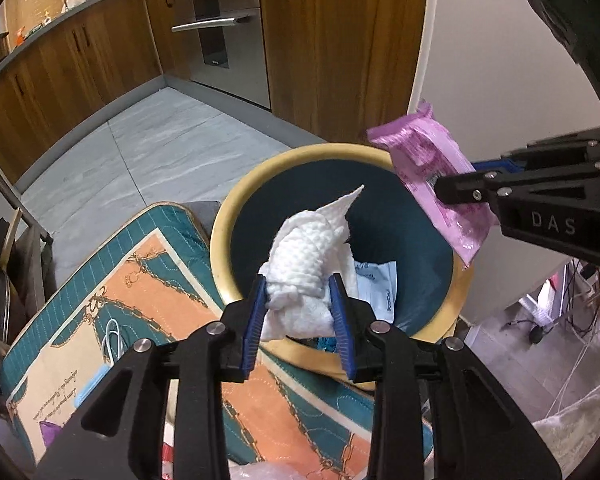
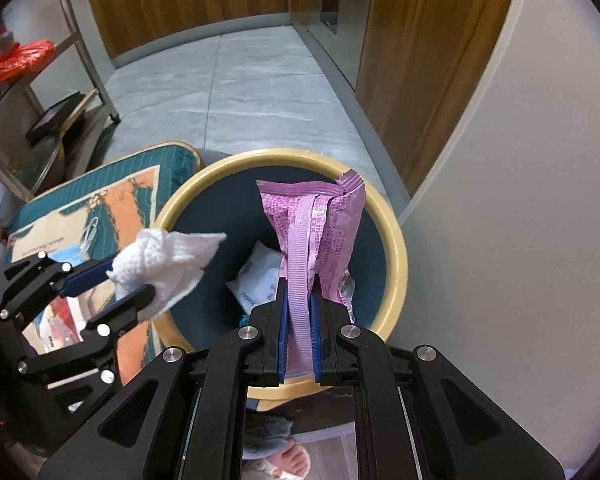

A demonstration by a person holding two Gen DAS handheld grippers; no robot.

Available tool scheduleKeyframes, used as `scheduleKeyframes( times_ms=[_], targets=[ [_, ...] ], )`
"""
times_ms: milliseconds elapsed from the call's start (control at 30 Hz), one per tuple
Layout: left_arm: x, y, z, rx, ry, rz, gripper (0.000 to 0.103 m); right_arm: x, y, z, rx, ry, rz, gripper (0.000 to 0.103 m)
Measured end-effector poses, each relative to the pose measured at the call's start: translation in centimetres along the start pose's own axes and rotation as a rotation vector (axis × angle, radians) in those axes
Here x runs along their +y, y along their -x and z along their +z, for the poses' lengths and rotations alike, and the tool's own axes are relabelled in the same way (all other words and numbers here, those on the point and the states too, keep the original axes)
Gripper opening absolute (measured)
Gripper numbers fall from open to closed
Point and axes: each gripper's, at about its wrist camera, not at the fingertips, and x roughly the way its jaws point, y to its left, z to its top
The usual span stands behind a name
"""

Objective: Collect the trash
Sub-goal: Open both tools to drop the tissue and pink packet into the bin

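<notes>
A round bin with a yellow rim (image 1: 220, 220) (image 2: 396, 240) and a dark inside stands on the floor below both grippers. My left gripper (image 1: 300, 284) (image 2: 134, 276) is shut on a crumpled white tissue (image 1: 304, 248) (image 2: 168, 252), held over the bin's near-left edge. My right gripper (image 2: 299, 286) (image 1: 460, 180) is shut on a pink wrapper (image 2: 316, 216) (image 1: 424, 152), which stands upright above the bin's opening. A white and blue packet (image 2: 256, 276) (image 1: 380, 280) lies at the bottom of the bin.
A teal and orange quilted mat (image 1: 140, 280) holding a white cable lies left of the bin. A white wall (image 1: 480, 80) rises close on the right. Wooden cabinets and an oven (image 1: 220, 40) line the far side of the grey floor. A person's foot (image 2: 292, 460) shows below.
</notes>
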Motion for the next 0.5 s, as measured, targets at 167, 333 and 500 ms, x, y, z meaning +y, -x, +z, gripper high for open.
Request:
scheduleKeyframes(
  times_ms=[167,333,500],
  targets=[
    [0.3,-0.2,0.2,-0.001,0.023,0.005,0.047,-0.4,-0.1,-0.1,0.003,-0.001,-0.006,0.011],
    [0.7,0.0,0.3,-0.022,0.036,0.036,0.061,-0.2,-0.2,0.0,-0.001,0.006,-0.014,0.011],
    [1.4,0.2,0.3,-0.021,0.055,0.054,0.064,-0.1,0.1,0.2,-0.026,-0.003,-0.027,0.020]
  ],
)
